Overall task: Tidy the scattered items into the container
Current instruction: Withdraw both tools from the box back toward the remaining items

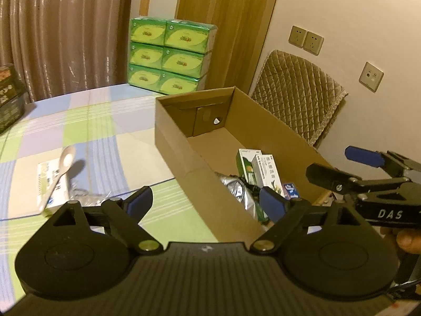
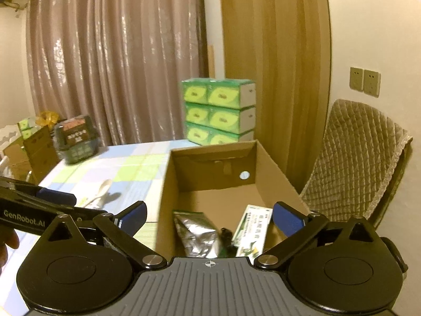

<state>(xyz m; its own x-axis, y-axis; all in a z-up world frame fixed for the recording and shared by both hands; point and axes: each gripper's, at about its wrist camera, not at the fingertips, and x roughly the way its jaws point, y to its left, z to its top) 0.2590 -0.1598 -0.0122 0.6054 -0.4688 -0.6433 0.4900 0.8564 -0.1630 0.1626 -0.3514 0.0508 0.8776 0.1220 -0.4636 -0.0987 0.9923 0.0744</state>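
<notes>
An open cardboard box (image 1: 171,121) (image 2: 168,181) stands on the checked tablecloth. Inside lie a silver foil pouch (image 1: 238,192) (image 2: 196,233), green and white cartons (image 1: 263,169) (image 2: 252,230) and a small blue packet (image 1: 290,191). On the cloth to the left, a pale plastic spoon (image 1: 61,169) (image 2: 101,191) rests on a flat white and green box (image 1: 48,184), with clear wrapping beside it. My left gripper (image 1: 206,202) is open and empty, above the box's near left wall. My right gripper (image 2: 209,214) (image 1: 344,164) is open and empty, over the box's near end.
A stack of green tissue packs (image 1: 168,55) (image 2: 218,110) stands behind the table. A padded chair (image 1: 297,89) (image 2: 360,155) is to the right of the box. Dark cartons (image 1: 9,97) (image 2: 76,139) sit at the table's far left, before the curtain.
</notes>
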